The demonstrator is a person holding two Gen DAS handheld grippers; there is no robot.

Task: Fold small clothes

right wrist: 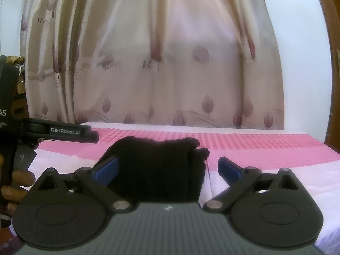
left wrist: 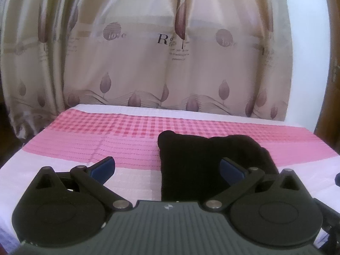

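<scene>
A small black garment (left wrist: pixel 197 159) lies folded into a compact shape on the pink and white cloth (left wrist: pixel 95 140). My left gripper (left wrist: pixel 166 167) is open and empty just in front of it, with the garment's left edge between the blue fingertips (left wrist: pixel 102 169). In the right wrist view the same black garment (right wrist: pixel 157 165) lies between the jaws of my open, empty right gripper (right wrist: pixel 167 170). The left gripper (right wrist: pixel 63 132) shows side-on at the left there, held by a hand.
A beige curtain (left wrist: pixel 148 59) with leaf prints hangs close behind the table's far edge. A white wall (right wrist: pixel 301 63) and dark wooden frame (right wrist: pixel 333 85) stand at the right. The cloth (right wrist: pixel 265 148) stretches bare to the right of the garment.
</scene>
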